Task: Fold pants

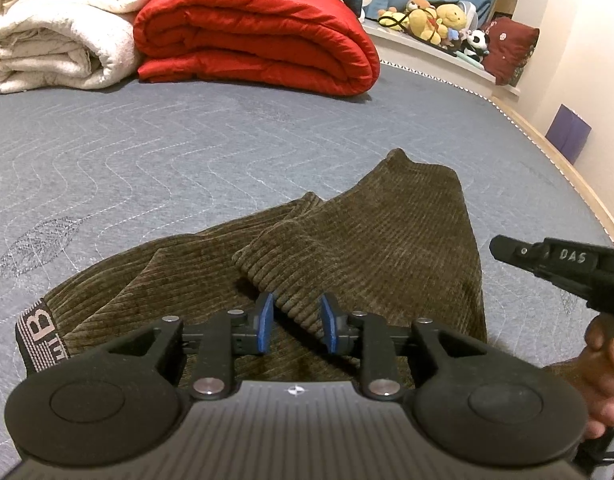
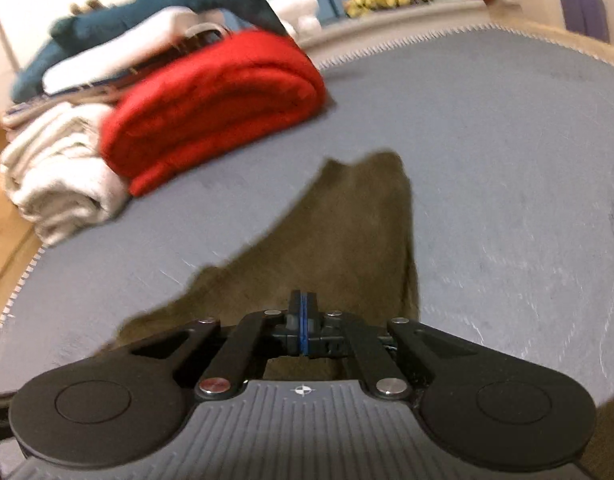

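Olive-brown corduroy pants (image 1: 387,232) lie folded on the grey quilted mattress (image 1: 147,160), their waistband with a large letter B (image 1: 39,332) at the near left. My left gripper (image 1: 297,314) hovers low over the near fold, its blue pads (image 1: 265,320) apart. A ribbed cuff edge lies between them, and neither pad presses on it. My right gripper (image 2: 303,306) is shut, pads together with nothing between them, above the pants (image 2: 347,232); this view is blurred. It also shows at the right edge of the left wrist view as the right gripper (image 1: 501,249), held by a hand (image 1: 603,364).
A red quilt (image 1: 259,36) and a white blanket (image 1: 55,28) are stacked at the far side of the mattress. Plush toys (image 1: 435,20) sit on a ledge behind. A purple box (image 1: 567,132) stands by the wall past the bed's right edge.
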Motion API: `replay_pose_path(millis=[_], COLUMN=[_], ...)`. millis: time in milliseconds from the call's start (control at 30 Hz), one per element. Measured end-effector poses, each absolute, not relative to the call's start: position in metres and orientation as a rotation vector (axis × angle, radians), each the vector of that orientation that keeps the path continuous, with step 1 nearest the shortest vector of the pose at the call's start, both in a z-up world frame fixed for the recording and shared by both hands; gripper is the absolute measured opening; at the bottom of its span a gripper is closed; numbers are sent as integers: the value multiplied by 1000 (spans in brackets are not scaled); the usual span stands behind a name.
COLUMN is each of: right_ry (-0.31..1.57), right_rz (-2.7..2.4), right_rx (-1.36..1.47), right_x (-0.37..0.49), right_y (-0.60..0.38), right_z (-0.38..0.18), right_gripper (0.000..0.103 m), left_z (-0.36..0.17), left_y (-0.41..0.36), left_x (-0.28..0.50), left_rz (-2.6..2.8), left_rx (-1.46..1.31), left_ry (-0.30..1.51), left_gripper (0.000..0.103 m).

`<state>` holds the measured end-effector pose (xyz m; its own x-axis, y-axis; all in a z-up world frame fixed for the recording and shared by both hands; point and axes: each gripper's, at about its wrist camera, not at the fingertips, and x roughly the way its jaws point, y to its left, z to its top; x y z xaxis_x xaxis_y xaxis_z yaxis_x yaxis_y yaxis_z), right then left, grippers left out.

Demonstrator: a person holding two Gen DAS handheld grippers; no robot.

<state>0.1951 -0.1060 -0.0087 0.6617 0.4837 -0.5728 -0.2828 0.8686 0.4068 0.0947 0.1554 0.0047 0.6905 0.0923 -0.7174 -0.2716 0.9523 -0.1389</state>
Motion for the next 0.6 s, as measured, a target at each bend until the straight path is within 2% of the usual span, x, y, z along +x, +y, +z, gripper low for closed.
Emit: replay_pose_path(millis=[100, 133, 167, 233, 333, 400, 467, 533, 600], right_ry=[786, 814, 833, 860, 906, 923, 919, 874, 819], right_rz=[445, 414, 384, 331, 338, 377, 437, 478, 514], right_rx=[302, 297, 297, 316, 315, 329, 318, 267, 228], right_x=[200, 203, 205, 209, 214, 214, 211, 205, 197], right_y=[-105, -105, -106, -110, -111, -108, -102, -92, -87], right_z=[-12, -18, -24, -36, -49, -52, -50, -43, -33], right_gripper=[2, 16, 51, 88, 84, 70, 24, 0, 0], left_z=[3, 3, 2, 2, 2, 2, 3, 4, 5], left_y=[155, 155, 154, 153, 153, 154, 155, 156, 158], left_x=[96, 96, 97, 97, 97, 98, 97, 97, 96], left_rz=[202, 201, 200, 200, 200, 199, 199, 197, 196], left_rx=[-239, -239, -238, -238, -238, -241, -244, -251, -262], left_ry=[790, 792, 792, 793, 791, 791, 790, 789, 785], left_gripper=[30, 30, 32, 36, 39, 40, 40, 40, 40])
